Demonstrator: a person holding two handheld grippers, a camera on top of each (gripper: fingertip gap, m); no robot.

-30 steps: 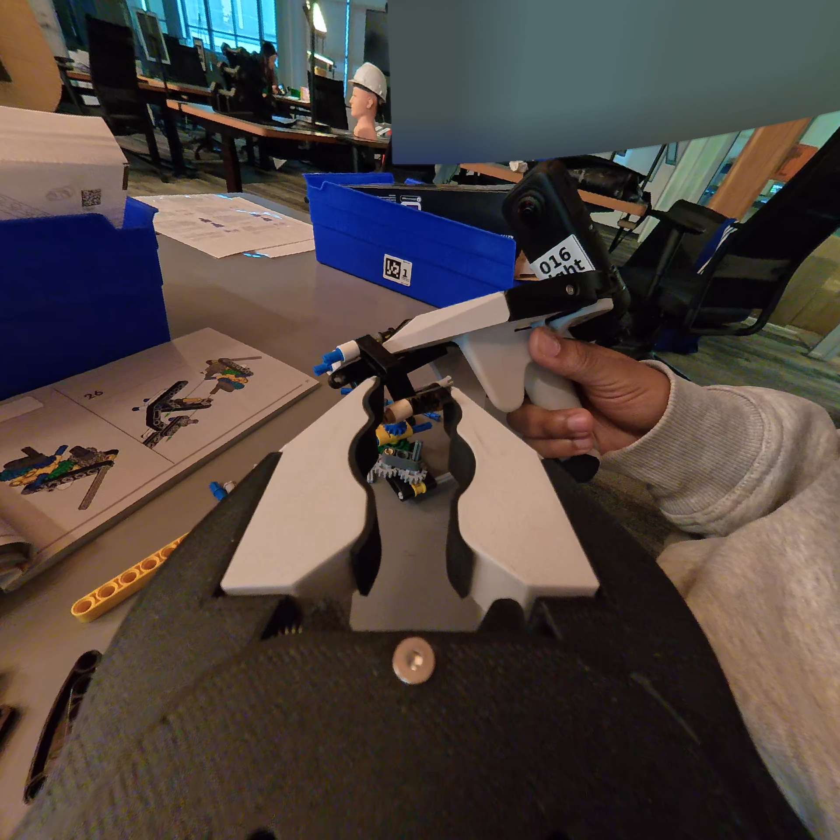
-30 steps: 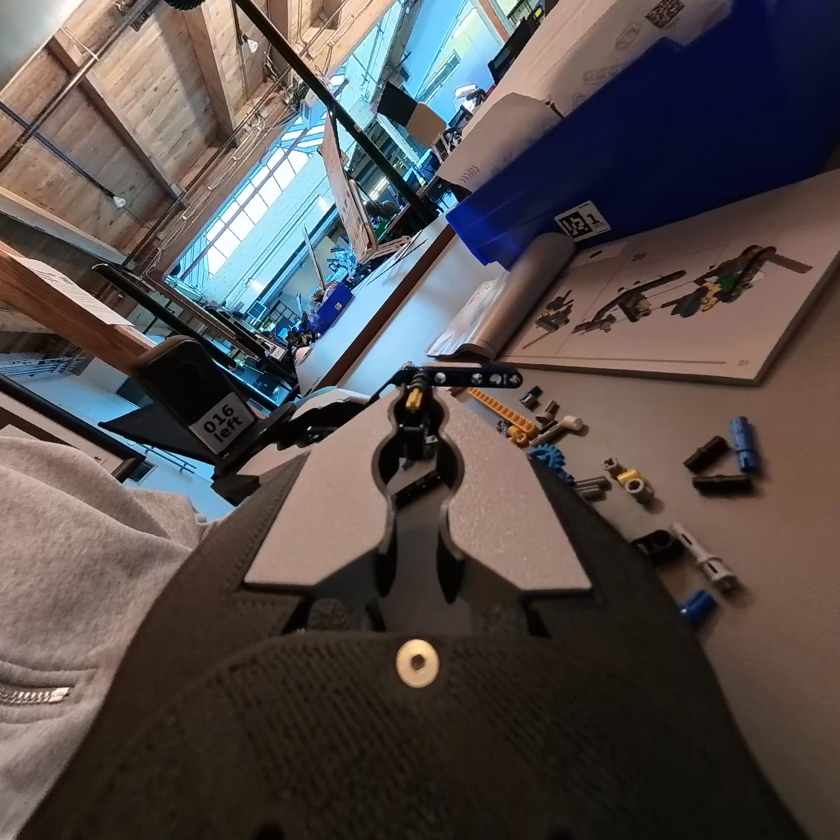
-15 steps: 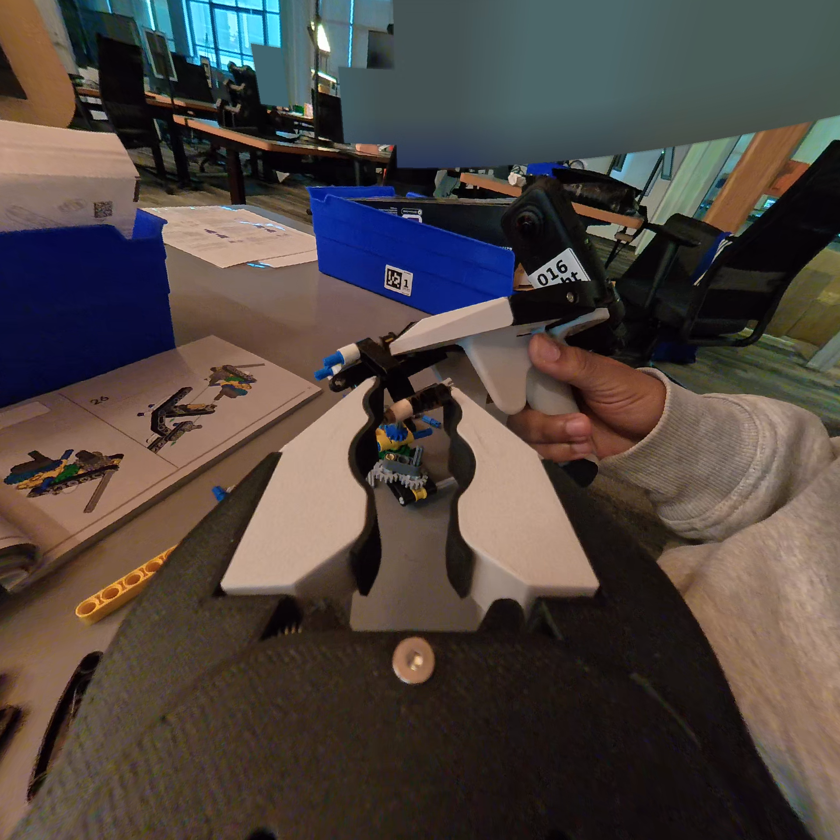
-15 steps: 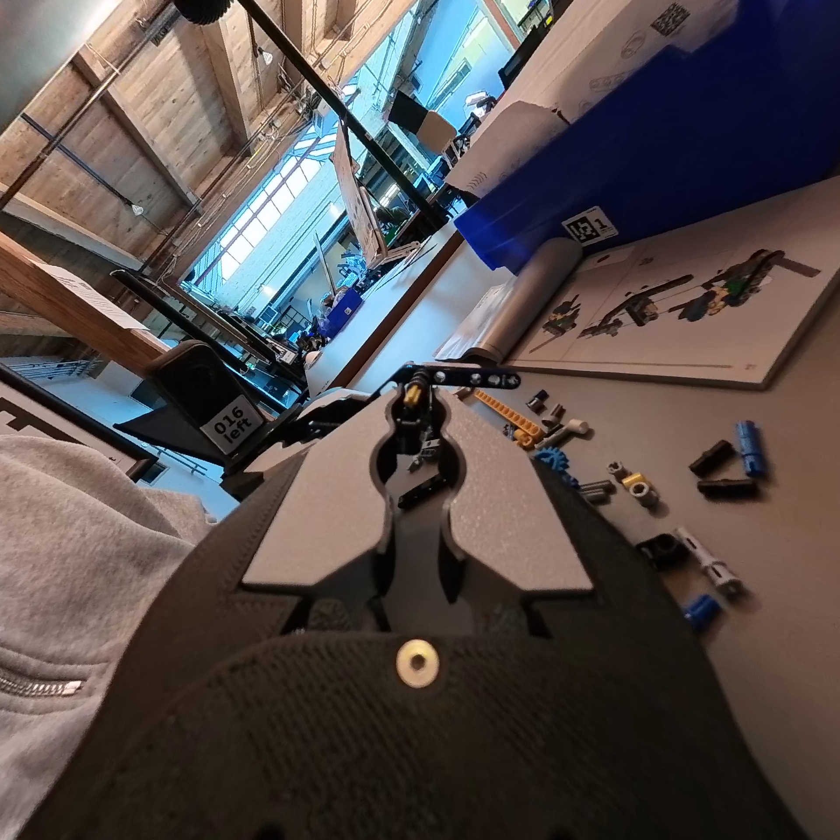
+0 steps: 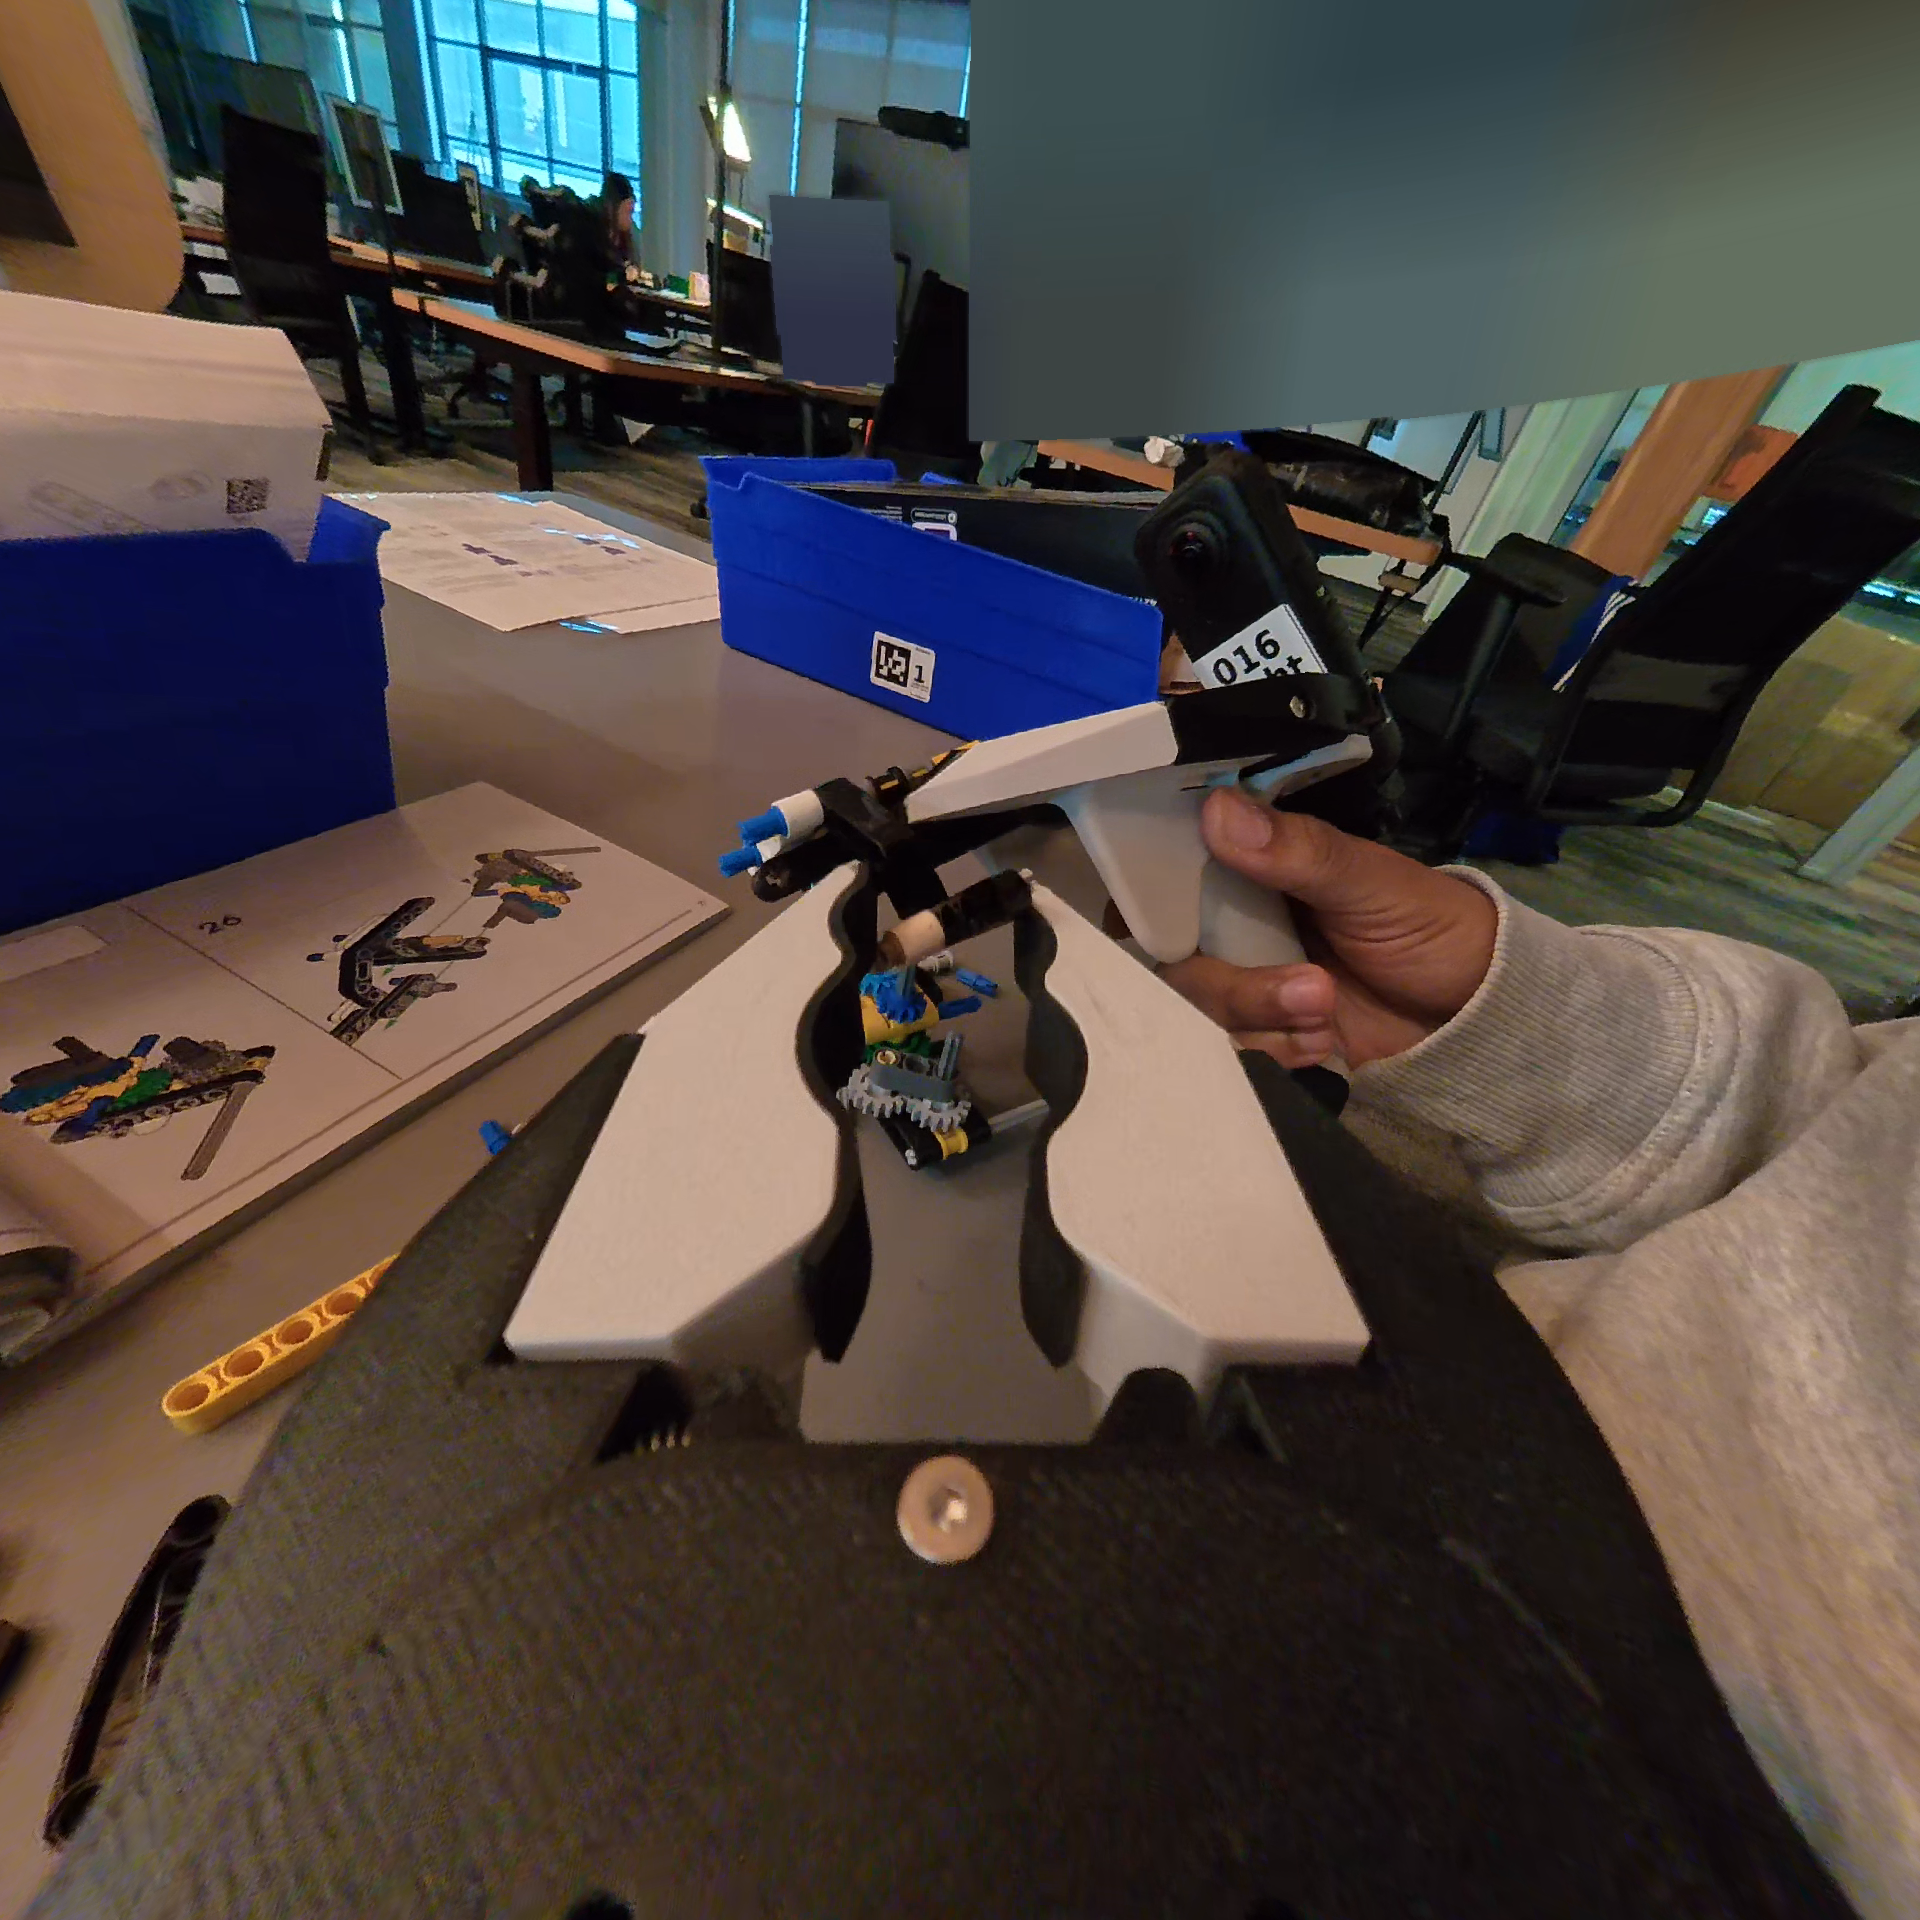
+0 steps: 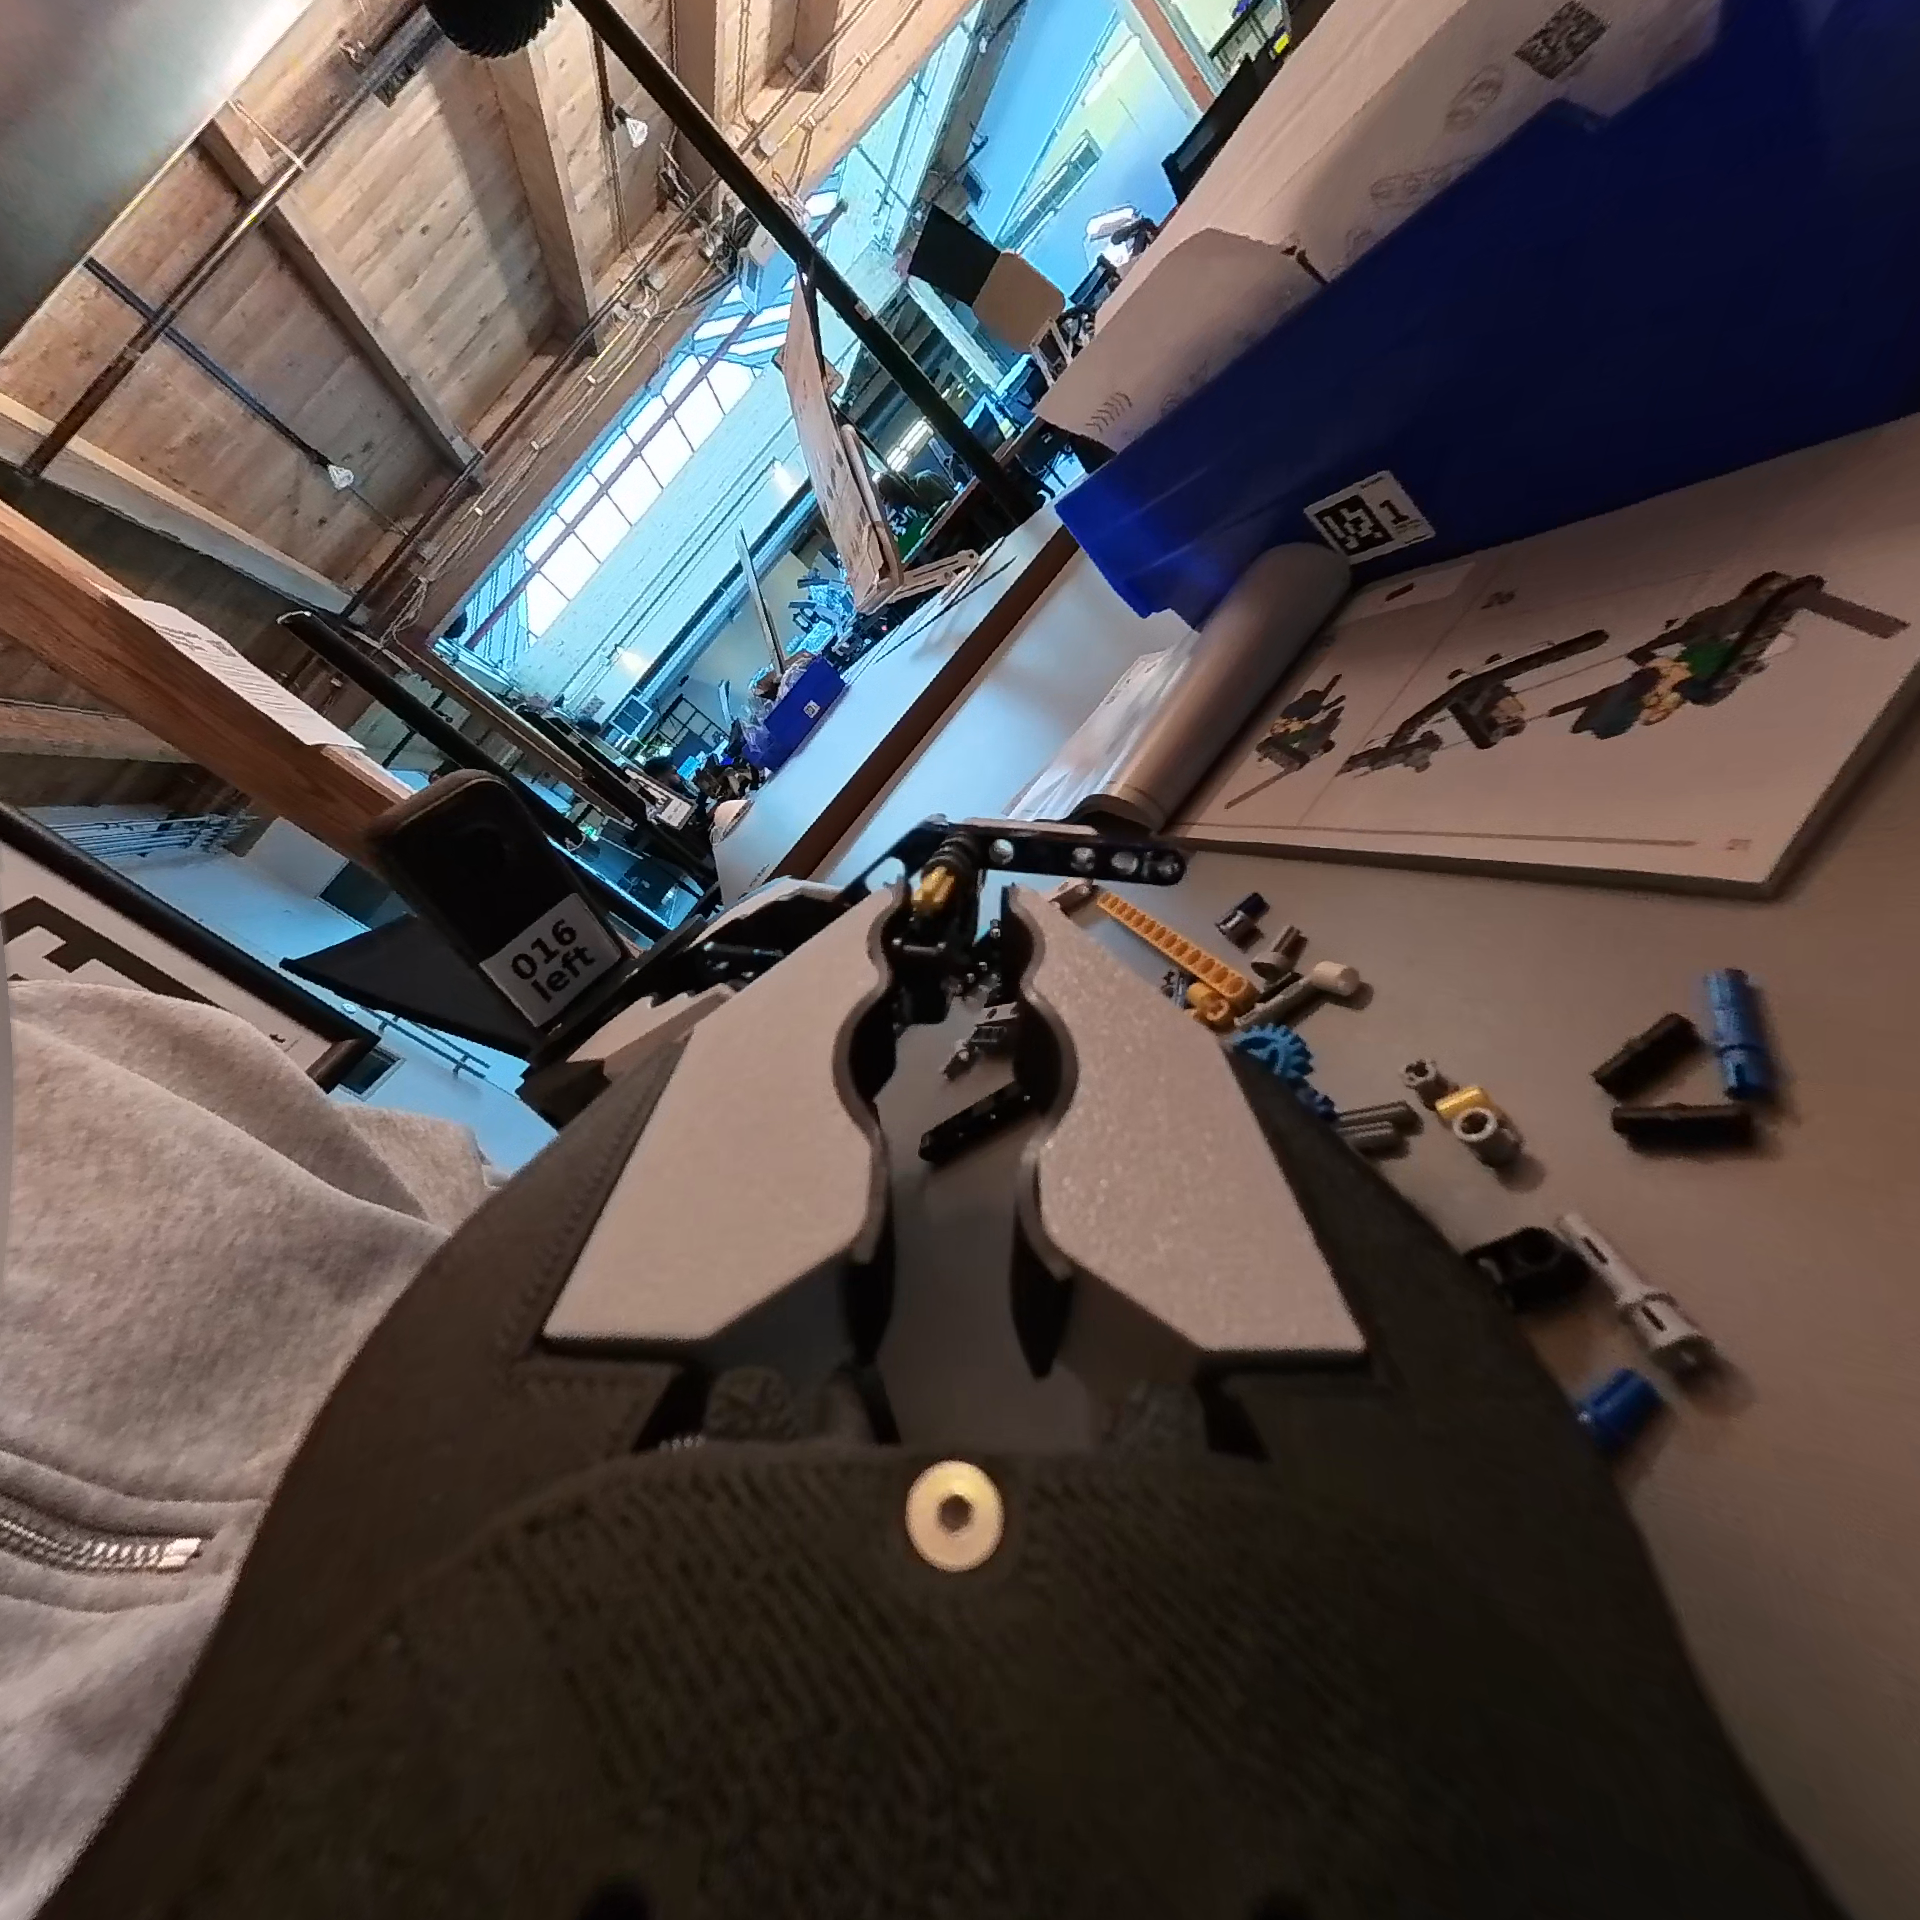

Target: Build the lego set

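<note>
Both grippers meet on one lego assembly held above the bench.

The left gripper (image 5: 940, 914) has its jaws clamped on the black stem of the lego assembly (image 5: 914, 1081), whose grey gears and yellow and blue parts hang between the fingers. The right gripper (image 6: 956, 914) (seen from the side in the left wrist view, a hand (image 5: 1340, 935) on its grip) has its jaws closed on the assembly's upper black part, beside a black holed beam (image 6: 1081, 857). On the bench (image 6: 1766, 1351) lie loose pieces (image 6: 1475, 1117), a yellow beam (image 5: 270, 1361) and the open instruction booklet (image 5: 312, 987), near a blue bin (image 5: 914, 613).
</note>
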